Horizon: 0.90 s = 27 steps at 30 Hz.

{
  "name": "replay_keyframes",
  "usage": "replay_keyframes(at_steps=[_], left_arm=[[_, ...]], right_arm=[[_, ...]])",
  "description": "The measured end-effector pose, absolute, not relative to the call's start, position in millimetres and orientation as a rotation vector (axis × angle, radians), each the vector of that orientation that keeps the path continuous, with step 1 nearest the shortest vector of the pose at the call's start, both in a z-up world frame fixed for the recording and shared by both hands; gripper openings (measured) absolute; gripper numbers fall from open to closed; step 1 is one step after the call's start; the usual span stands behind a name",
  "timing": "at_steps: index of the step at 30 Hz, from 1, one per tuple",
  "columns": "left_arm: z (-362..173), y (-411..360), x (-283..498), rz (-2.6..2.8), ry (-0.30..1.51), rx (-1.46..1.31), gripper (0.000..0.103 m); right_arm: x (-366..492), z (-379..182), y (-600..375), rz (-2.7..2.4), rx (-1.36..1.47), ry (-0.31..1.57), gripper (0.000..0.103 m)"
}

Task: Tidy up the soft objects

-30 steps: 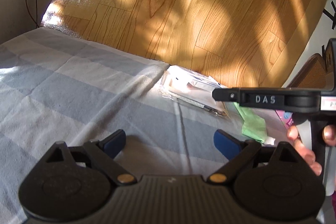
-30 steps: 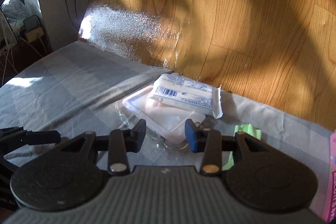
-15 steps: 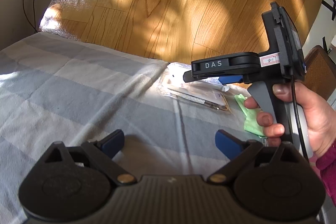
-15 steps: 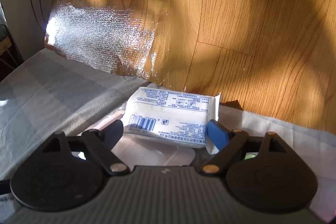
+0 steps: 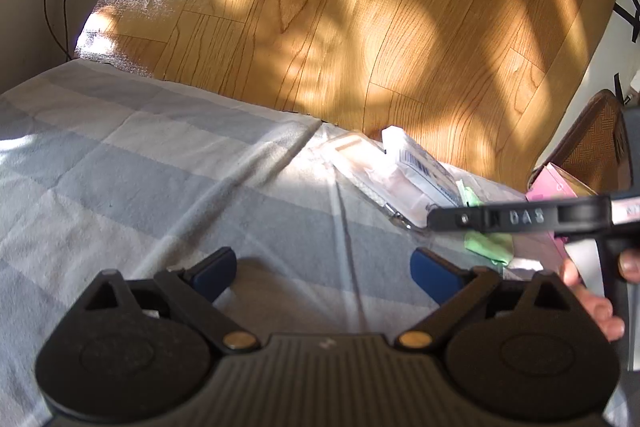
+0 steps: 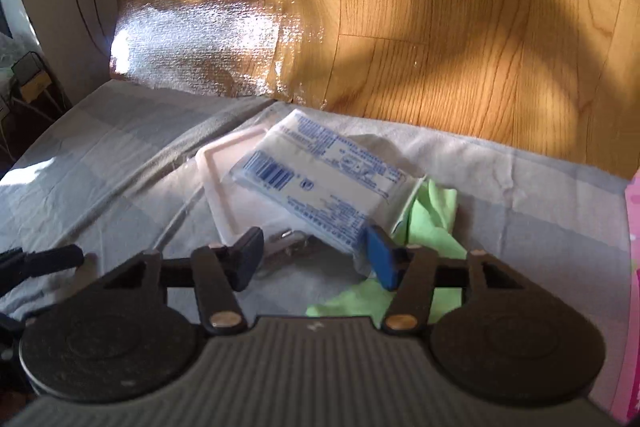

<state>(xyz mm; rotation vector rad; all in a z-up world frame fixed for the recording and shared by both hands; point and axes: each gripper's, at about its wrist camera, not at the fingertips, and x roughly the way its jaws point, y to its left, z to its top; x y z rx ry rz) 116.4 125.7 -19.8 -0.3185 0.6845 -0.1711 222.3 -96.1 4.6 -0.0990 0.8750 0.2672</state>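
Note:
A white tissue pack with blue print lies on a clear zip pouch on the grey checked cloth. A green cloth lies to its right, partly under it. My right gripper is open and empty just in front of the pack's near edge, apart from it. My left gripper is open and empty over bare cloth, left of the pile. In the left wrist view I see the tissue pack, the pouch, the green cloth and the right gripper's body.
A pink package stands at the right edge; it shows in the left wrist view. A wood-pattern sheet rises behind the cloth. A brown woven chair back is at far right. Cables and a wall are on the left.
My right gripper has pulled back from the tissue pack and its jaws now stand a little narrower. The pack lies turned at an angle. My left gripper has hardly moved.

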Motion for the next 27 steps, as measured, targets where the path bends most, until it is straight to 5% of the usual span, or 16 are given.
replay_keyframes(at_steps=[13,18,27], left_arm=[[-19,141,115,-0.135,0.668,-0.4,0.097],[-20,139,116,-0.136,0.669,-0.389,0.099],[-20,136,116,-0.134,0.671,-0.368,0.1]], right_arm=[[174,31,-79,0.393,-0.286,0.677,0.057],[220,29,-90,0.334,-0.222,0.619,0.088],[300,-12,-87,0.254,-0.169,0.774,0.097]])
